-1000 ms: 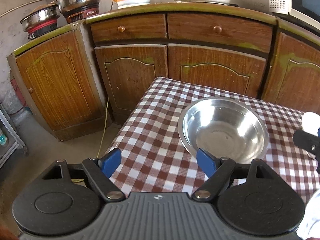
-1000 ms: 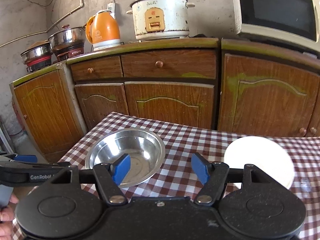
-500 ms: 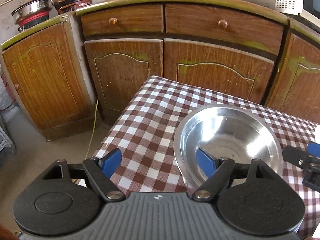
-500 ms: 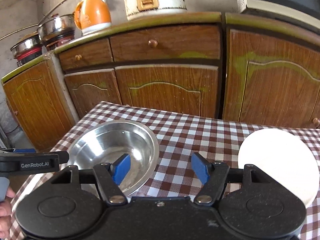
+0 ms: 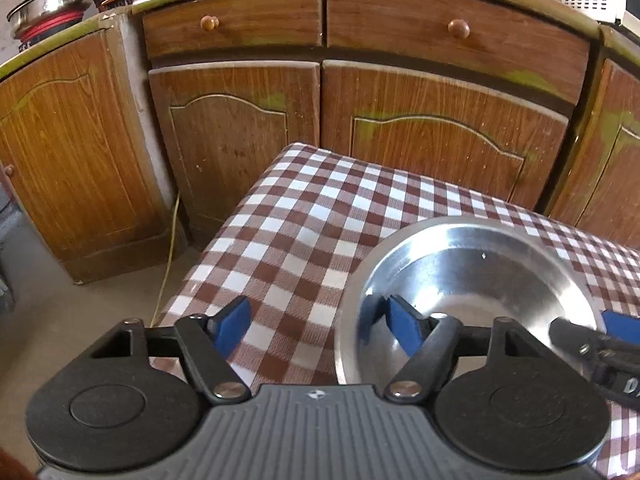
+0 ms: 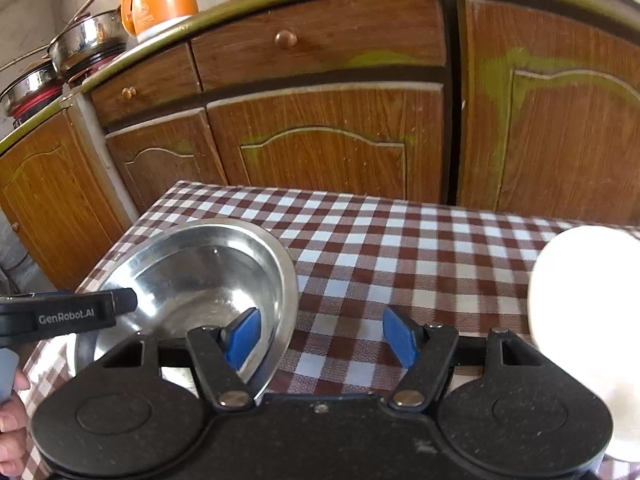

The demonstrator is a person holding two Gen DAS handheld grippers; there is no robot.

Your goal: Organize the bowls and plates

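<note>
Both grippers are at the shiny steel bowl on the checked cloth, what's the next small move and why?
Probably close the left gripper on the near-left rim of the round steel bowl. Its jaws straddle that rim and have just been closing, but the pads aren't pressing yet. The right gripper straddles the opposite rim, open.

Shiny metal bowl (image 5: 480,264); checked tablecloth (image 5: 304,216).

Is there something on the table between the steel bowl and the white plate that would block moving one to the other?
Nothing visible does. Between the steel bowl and the white plate lies only bare checked tablecloth. The right gripper hangs over that stretch, jaws open, one finger inside the bowl.
</note>
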